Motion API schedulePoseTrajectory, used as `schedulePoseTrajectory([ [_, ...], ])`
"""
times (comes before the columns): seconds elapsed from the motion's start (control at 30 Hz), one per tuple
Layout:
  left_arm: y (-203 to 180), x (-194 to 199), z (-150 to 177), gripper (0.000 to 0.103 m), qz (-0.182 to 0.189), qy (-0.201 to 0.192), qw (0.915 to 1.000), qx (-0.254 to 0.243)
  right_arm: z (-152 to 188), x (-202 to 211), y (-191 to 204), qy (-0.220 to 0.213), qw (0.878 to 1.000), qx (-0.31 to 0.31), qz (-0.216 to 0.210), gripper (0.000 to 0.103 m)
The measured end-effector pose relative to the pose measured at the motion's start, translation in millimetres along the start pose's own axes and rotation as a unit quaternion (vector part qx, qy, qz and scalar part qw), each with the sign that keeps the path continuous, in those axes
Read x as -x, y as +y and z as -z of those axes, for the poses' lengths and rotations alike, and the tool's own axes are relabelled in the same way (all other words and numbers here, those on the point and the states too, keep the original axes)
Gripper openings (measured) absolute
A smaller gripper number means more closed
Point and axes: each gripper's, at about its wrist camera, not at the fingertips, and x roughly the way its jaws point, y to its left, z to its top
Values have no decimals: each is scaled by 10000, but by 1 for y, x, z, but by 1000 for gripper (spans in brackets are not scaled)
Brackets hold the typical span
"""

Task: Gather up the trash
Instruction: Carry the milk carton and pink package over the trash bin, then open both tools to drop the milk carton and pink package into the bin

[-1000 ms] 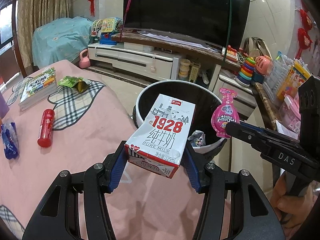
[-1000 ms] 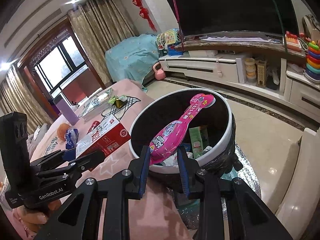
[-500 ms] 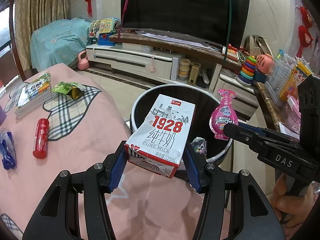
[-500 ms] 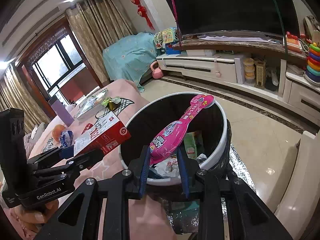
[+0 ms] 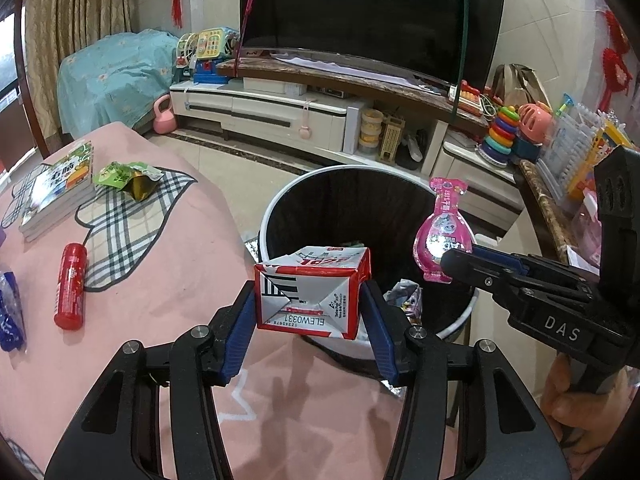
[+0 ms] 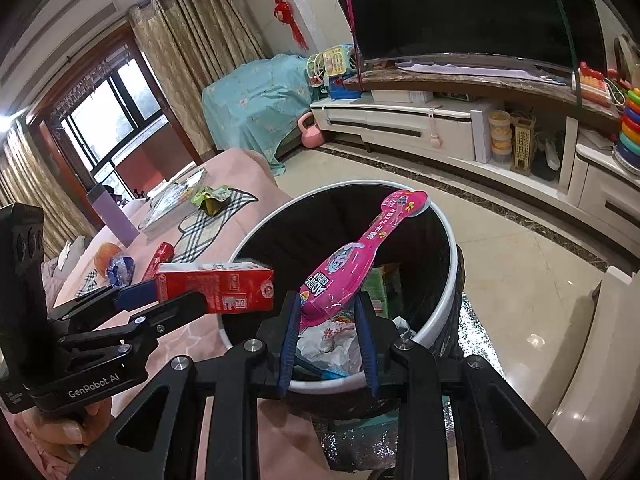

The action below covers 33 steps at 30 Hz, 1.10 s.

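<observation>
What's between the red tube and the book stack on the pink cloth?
In the left wrist view, a plaid patch printed on the pink cloth lies between the red tube and the book stack; no loose item on that stretch.

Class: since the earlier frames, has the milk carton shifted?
Yes. The milk carton has tipped forward between the left tool's pads, its top toward the trash bin.
</observation>
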Motion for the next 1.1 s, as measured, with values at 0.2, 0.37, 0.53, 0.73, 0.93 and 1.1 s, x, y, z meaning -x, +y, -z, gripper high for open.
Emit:
schedulePoseTrajectory([
  [0.2, -3, -8, -4, 50, -25, 27, 10000, -32, -4, -8, -2, 79, 10000, 32, 25, 28],
  [0.37, -3, -13, -7, 50, -41, 54, 10000, -28, -6, -15, -5, 146, 9999, 54, 49, 27],
  [0.53, -1, -18, -8, 50, -17, 106, 9999, 5, -7, -21, -8, 219, 9997, 48, 71, 27],
  [0.73, 1, -22, -9, 51, 43, 210, 9997, 69, -8, -24, -11, 282, 9996, 30, 55, 29],
  [0.93, 7, -19, -8, 65, 44, 223, 9995, 228, -8, -20, -15, 210, 9997, -104, -1, 36],
  [1.1, 20, -11, -1, 69, -4, 200, 9989, 417, -7, -14, -10, 115, 9998, -161, -38, 47],
])
